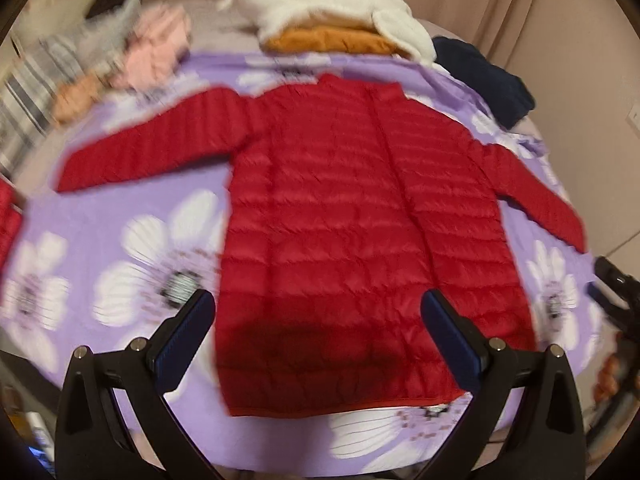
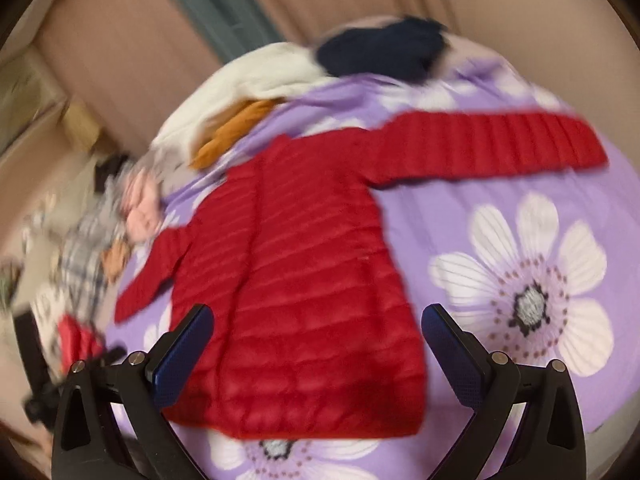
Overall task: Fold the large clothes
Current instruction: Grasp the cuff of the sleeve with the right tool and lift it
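Observation:
A long red quilted jacket [image 1: 352,216] lies flat on a purple bedspread with white flowers [image 1: 152,240], collar at the far end, both sleeves spread out to the sides. My left gripper [image 1: 320,308] hangs open above the jacket's hem, with nothing between its blue-padded fingers [image 1: 188,336]. The right wrist view shows the same jacket [image 2: 304,280] at an angle, one sleeve [image 2: 492,144] stretched to the right. My right gripper [image 2: 318,320] is open too, over the lower part of the jacket. Both views are motion-blurred.
Folded and piled clothes line the far edge of the bed: a white garment [image 1: 328,8] over an orange one [image 1: 332,40], a navy one [image 1: 484,76], pink [image 1: 156,48] and striped grey items [image 1: 44,76]. Another red piece [image 1: 8,216] lies at the left edge. Curtains hang behind.

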